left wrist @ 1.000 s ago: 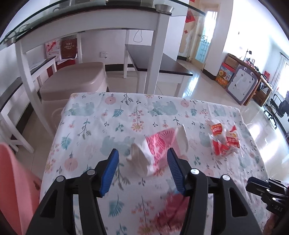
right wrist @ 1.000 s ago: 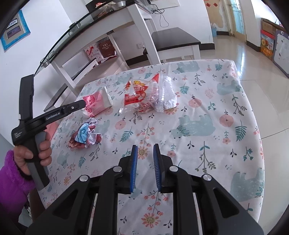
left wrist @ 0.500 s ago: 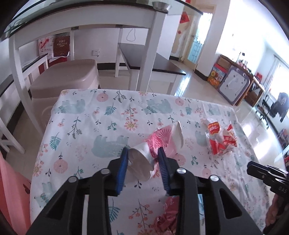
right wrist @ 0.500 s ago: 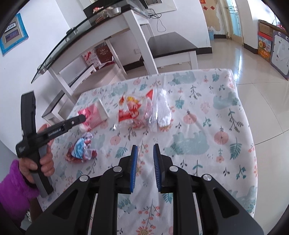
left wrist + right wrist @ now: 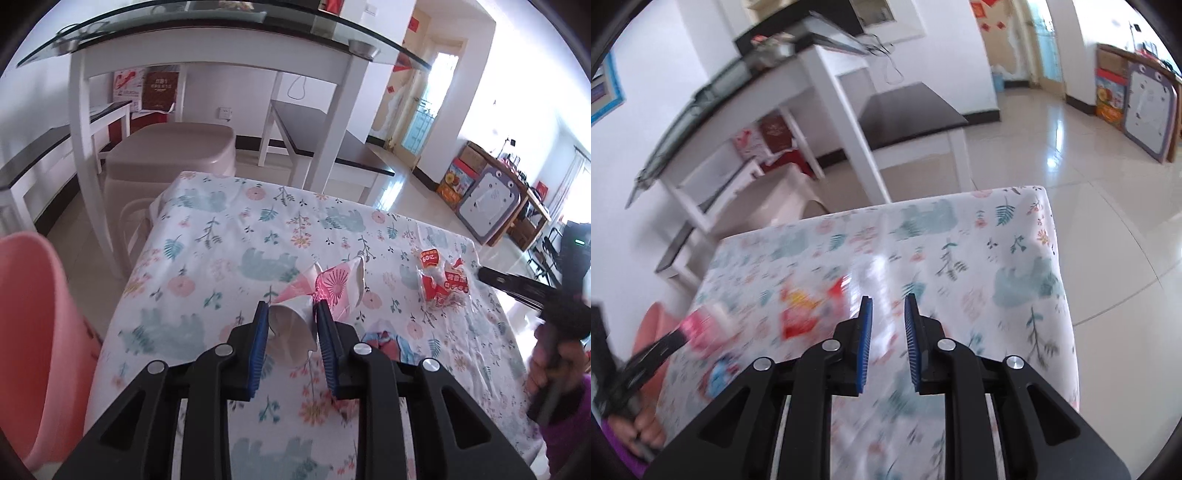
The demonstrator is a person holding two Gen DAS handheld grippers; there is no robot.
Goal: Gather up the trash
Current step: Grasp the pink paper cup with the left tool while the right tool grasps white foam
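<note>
Crushed paper cup (image 5: 295, 325) pinched between left gripper (image 5: 290, 314) pads; right gripper (image 5: 888, 306) narrowly parted, holding nothing.

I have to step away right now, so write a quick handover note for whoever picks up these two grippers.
Left gripper: shut on the crushed pink paper cup, at the near part of the floral tablecloth.
Right gripper: jaws slightly apart, holding nothing, above the cloth; its view is motion-blurred.
Still on the cloth: red-and-clear snack wrapper to the right, crumpled red-and-blue wrapper close by the left gripper.
Pink bin sits at the left.
Done: cup gripped. Left: bin the cup, then collect both wrappers.
</note>
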